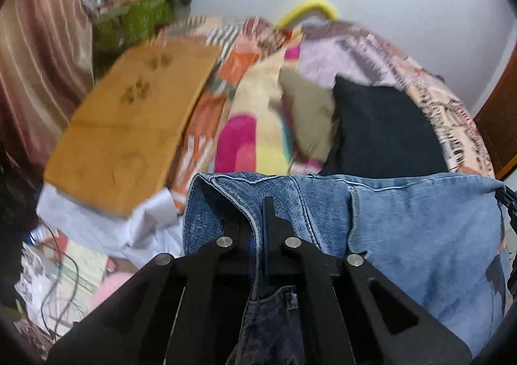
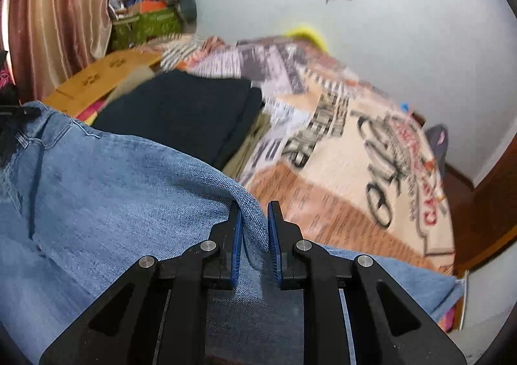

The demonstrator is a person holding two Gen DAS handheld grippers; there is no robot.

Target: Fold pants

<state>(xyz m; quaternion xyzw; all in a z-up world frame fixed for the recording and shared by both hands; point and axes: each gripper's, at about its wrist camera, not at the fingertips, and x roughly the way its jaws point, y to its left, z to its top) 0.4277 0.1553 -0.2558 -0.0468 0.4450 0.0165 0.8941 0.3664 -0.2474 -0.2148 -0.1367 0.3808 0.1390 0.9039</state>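
Jeans: blue jeans (image 1: 404, 235) held up above the bed (image 2: 339, 171), stretched between both tools.
Left tool (image 1: 265, 223): clamped on the waistband edge.
Right tool (image 2: 253, 226): pinching a denim fold.
Advice: keep the top edge taut and level while lowering onto the bed ahead.

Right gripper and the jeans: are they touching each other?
Touching. The right wrist view shows a fold of the jeans pinched between the right gripper's blue fingers.
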